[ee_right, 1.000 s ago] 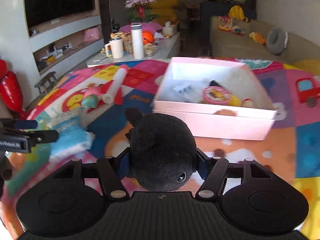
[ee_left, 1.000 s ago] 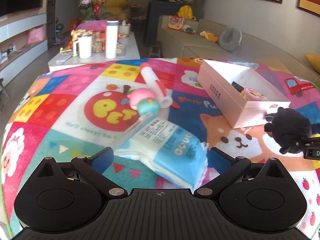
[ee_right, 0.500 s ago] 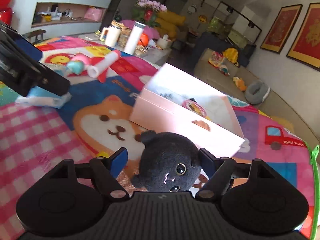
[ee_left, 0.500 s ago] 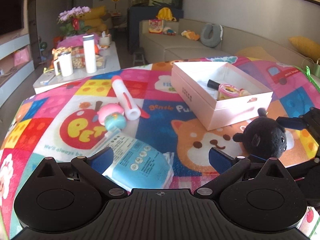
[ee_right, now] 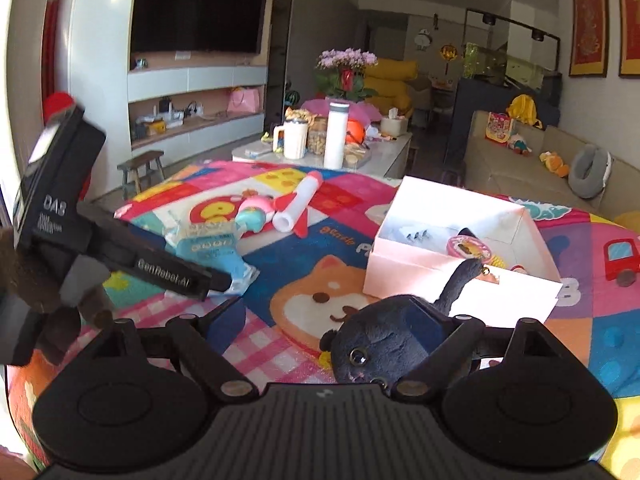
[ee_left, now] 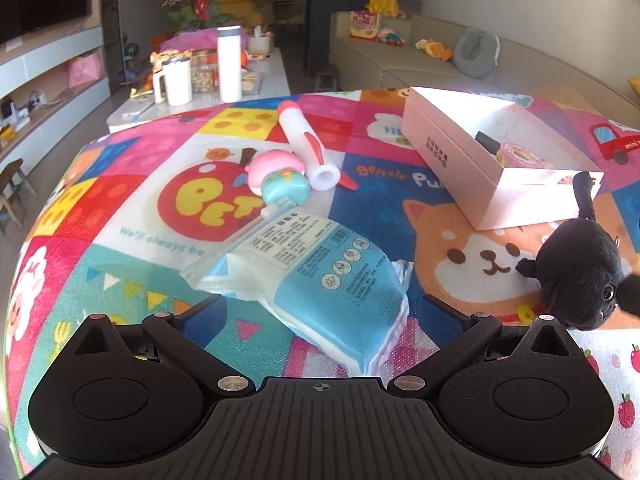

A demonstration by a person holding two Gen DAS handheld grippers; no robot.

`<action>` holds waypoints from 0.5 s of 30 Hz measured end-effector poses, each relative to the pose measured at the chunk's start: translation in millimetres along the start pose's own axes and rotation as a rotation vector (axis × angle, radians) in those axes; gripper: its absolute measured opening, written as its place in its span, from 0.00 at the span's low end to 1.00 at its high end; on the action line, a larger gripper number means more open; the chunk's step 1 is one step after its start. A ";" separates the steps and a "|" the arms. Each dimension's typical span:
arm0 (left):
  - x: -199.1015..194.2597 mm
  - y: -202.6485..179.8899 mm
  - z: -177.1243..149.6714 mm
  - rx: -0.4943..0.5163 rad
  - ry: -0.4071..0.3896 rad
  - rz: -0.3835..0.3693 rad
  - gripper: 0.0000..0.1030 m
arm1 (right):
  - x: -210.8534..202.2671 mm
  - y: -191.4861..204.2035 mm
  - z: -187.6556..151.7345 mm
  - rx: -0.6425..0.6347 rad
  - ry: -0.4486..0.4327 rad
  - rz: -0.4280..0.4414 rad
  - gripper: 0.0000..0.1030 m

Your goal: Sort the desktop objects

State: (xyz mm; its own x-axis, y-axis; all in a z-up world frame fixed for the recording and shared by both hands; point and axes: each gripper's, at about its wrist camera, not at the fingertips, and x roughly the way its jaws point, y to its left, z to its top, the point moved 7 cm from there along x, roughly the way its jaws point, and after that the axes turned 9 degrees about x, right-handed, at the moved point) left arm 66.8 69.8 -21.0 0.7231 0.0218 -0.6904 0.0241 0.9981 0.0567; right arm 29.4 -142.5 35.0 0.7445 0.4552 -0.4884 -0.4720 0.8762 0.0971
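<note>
A black plush toy (ee_left: pixel 576 270) lies on the colourful mat, in front of the pink open box (ee_left: pixel 452 148). In the right wrist view the plush (ee_right: pixel 384 344) rests against my right gripper's right finger; the right gripper (ee_right: pixel 332 320) is open, its jaws wide apart. My left gripper (ee_left: pixel 320 312) is open, its fingers either side of a blue and white tissue pack (ee_left: pixel 320 276). A white and red tube (ee_left: pixel 306 146) and a pink and teal toy (ee_left: pixel 280 182) lie beyond the pack.
The box (ee_right: pixel 516 216) holds a round pink item (ee_right: pixel 470 247) and small objects. A low table with a white bottle (ee_left: pixel 229 64) and mug (ee_left: pixel 174 80) stands behind the mat. A sofa (ee_left: pixel 440 60) lies at the back right. The left gripper's body (ee_right: pixel 80 232) shows in the right wrist view.
My right gripper has opened and let go of the black plush, which now lies on the mat by the box. My left gripper has closed in around the tissue pack.
</note>
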 end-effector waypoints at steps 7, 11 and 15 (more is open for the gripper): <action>4.0 -2.2 -5.8 -0.009 0.019 -0.012 1.00 | 48.6 -78.4 -12.3 0.489 0.147 -0.035 0.91; 4.4 0.2 -6.4 -0.023 0.023 -0.014 1.00 | 68.3 -63.0 -27.3 0.493 0.222 0.024 0.71; 4.5 -1.3 -3.4 -0.037 0.022 -0.031 1.00 | 66.7 -34.6 -28.2 0.235 0.163 -0.098 0.70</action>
State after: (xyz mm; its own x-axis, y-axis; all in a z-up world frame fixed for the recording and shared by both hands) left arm 67.7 68.9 -26.7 0.7071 -0.0087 -0.7070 0.0204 0.9998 0.0081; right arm 82.1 -147.0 -25.5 0.6862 0.3519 -0.6366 -0.2651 0.9360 0.2317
